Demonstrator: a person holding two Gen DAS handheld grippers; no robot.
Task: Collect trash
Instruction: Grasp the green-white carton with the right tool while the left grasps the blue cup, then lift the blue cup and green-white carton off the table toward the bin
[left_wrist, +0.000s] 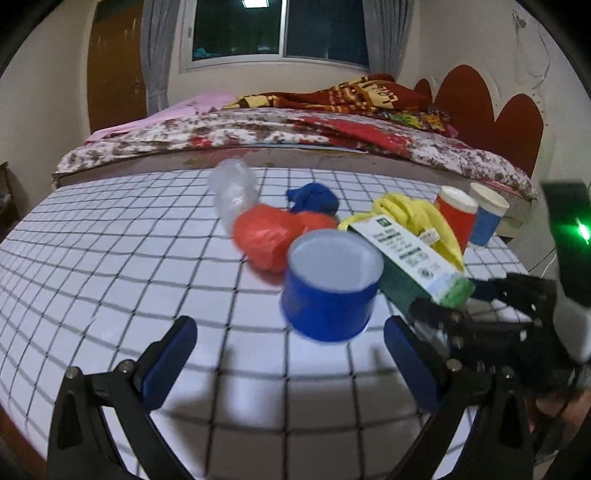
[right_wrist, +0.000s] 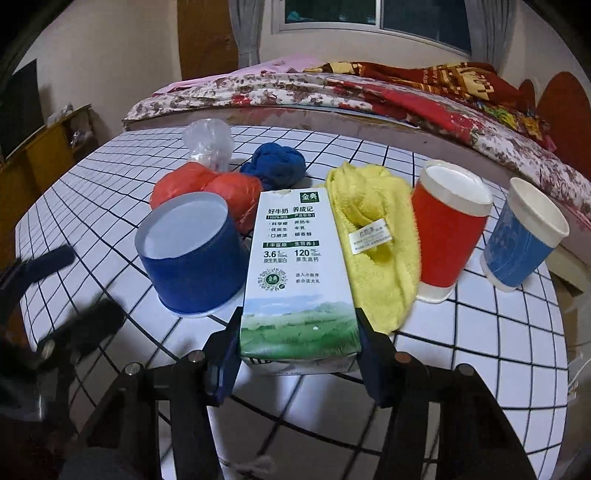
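My right gripper (right_wrist: 298, 354) is shut on the near end of a green and white milk carton (right_wrist: 295, 266), which points away from me over the table. The carton (left_wrist: 410, 254) and the right gripper (left_wrist: 491, 317) show at the right of the left wrist view. My left gripper (left_wrist: 290, 347) is open and empty, just short of a wide blue paper cup (left_wrist: 330, 284), also seen in the right wrist view (right_wrist: 192, 258). My left gripper (right_wrist: 55, 291) shows blurred at the left. Behind lie an orange plastic bag (left_wrist: 269, 236), a clear plastic bag (left_wrist: 234, 190) and a crumpled blue cloth (left_wrist: 314, 199).
A checked white tablecloth (left_wrist: 110, 266) covers the table. A yellow towel (right_wrist: 376, 236), a red paper cup (right_wrist: 447, 229) and a blue-and-white paper cup (right_wrist: 521, 236) stand right of the carton. A bed (left_wrist: 295, 129) runs along the table's far edge.
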